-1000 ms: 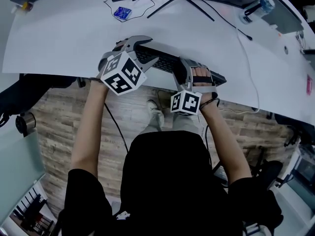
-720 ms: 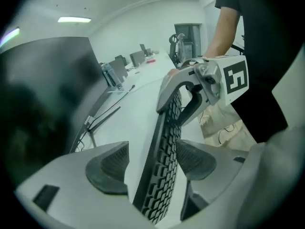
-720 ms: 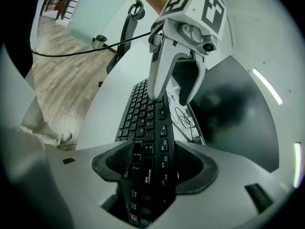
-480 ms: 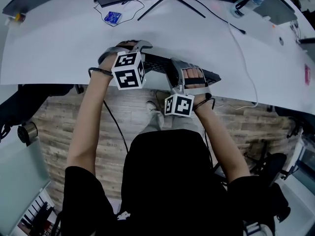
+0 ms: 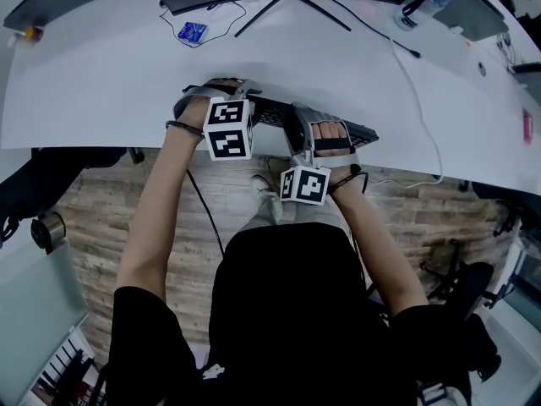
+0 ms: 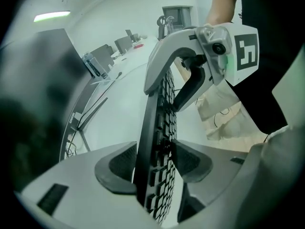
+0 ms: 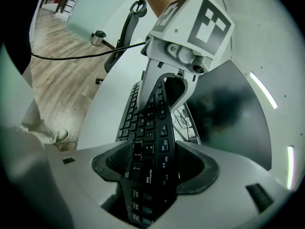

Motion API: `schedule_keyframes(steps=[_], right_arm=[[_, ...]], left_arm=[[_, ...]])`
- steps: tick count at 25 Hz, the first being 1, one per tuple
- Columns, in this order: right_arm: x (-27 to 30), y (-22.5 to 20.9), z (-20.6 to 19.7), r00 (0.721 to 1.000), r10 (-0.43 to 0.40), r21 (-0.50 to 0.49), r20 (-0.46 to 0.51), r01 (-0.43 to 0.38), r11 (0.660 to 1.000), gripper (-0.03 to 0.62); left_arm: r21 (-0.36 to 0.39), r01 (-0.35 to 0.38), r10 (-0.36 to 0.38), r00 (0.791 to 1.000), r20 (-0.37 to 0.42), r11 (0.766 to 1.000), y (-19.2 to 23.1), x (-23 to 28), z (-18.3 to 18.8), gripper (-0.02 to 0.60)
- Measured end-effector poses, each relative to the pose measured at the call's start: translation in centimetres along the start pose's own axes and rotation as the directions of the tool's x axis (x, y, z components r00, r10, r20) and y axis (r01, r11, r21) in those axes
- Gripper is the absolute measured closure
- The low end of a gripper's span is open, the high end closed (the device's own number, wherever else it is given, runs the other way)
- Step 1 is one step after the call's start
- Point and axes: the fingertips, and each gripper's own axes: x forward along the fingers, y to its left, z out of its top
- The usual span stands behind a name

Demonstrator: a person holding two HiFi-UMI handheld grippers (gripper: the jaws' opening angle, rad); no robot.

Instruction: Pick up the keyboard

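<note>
The keyboard [image 5: 269, 111] lies along the near edge of the desk [image 5: 101, 83]. Its long axis runs left to right across me, parallel to that edge, and I have a claw on it at each side. My left claw [image 6: 155, 162] points steeply down over the left end. Its jaws have just been closing with the keyboard between them, one pad against the underside and the other against the key face, so I read it as clamped on the board. My right claw [image 7: 153, 165] comes in at a shallower slant toward the right end, with a short stretch of keyboard showing beyond it. Its jaws are likewise closed on the keyboard, and keys show between the pads. From each claw's own view the board runs straight away from the jaws toward the other claw, so both grips sit on one line, the keyboard's length.

As I judge it, the lift turns on that line. Neither hand is the nearer one, since each holds a side and the board spans the gap between them. If one end rises faster, the keyboard tilts along its length and may twist in the pads, so both hands should rise together and level. I cannot tell from the head view whether the board clears the desk; it sits well apart from the monitor stand [image 5: 292, 11] farther back
</note>
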Motion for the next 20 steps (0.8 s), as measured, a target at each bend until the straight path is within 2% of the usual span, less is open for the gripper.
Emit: schedule_keyframes(steps=[5,10,15,17,18,20], right_arm=[[0.0,0.0,-0.1,1.0,0.016,0.03,0.001,-0.016,0.999,0.316],[-0.9,-1.0,-0.5,0.998,0.056,0.168,0.017,-0.058,0.984,0.316],[-2.6,-4.0,-1.0,0.99,0.131,0.258,0.053,-0.14,0.956,0.316],[-3.1,-4.6,-1.1,0.973,0.22,0.299,0.068,-0.23,0.926,0.316],[-3.3,-4.5,-1.1,0.954,0.289,0.315,0.075,-0.298,0.901,0.316],[-3.6,-3.7,-1.1,0.894,0.439,0.323,0.084,-0.441,0.837,0.316]], left_arm=[[0.003,-0.02,0.02,1.0,-0.008,1.0,-0.2,0.0,-0.1,0.35],[-0.005,-0.033,0.033,0.999,0.015,0.999,-0.7,0.0,-0.2,0.359],[0.015,-0.087,0.087,0.996,0.022,0.996,-1.1,-0.4,-0.1,0.359],[0.022,-0.106,0.106,0.994,0.023,0.994,-1.3,-0.5,-0.1,0.359],[0.026,-0.118,0.118,0.993,0.024,0.993,-1.4,-0.6,0.0,0.359],[0.038,-0.147,0.146,0.989,0.027,0.988,-1.6,-0.8,0.1,0.359]])
